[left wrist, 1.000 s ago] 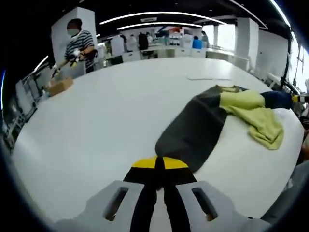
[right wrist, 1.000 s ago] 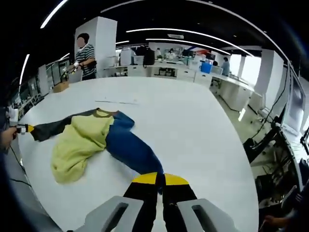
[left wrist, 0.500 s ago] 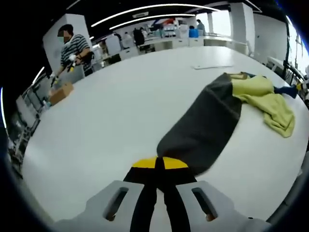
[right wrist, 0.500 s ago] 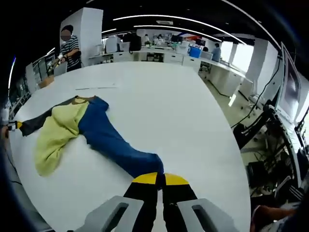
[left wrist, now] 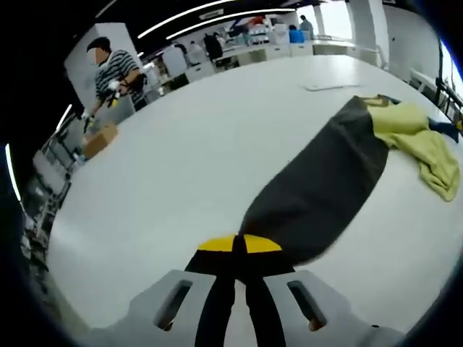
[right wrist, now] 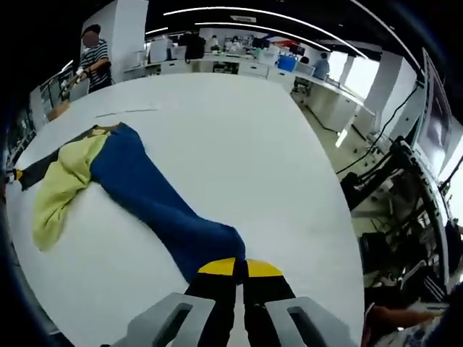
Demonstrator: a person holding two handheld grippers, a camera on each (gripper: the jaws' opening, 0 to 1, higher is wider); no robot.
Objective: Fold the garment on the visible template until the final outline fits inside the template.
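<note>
The left gripper (left wrist: 239,246) is pinching the cuff of the dark grey sleeve (left wrist: 318,188) with its jaws closed tight, and the right gripper (right wrist: 239,269) is clamping the end of the blue sleeve (right wrist: 145,195) the same way. Each sleeve is stretching from its gripper back toward the yellow body of the garment (right wrist: 61,184), which is lying bunched on the white surface (right wrist: 239,152). Holding both cuffs apart like this is probably meant to spread the shirt flat before any folding. A thin pale strip (left wrist: 331,87) on the surface beyond the collar may be part of the template; I cannot tell.
</note>
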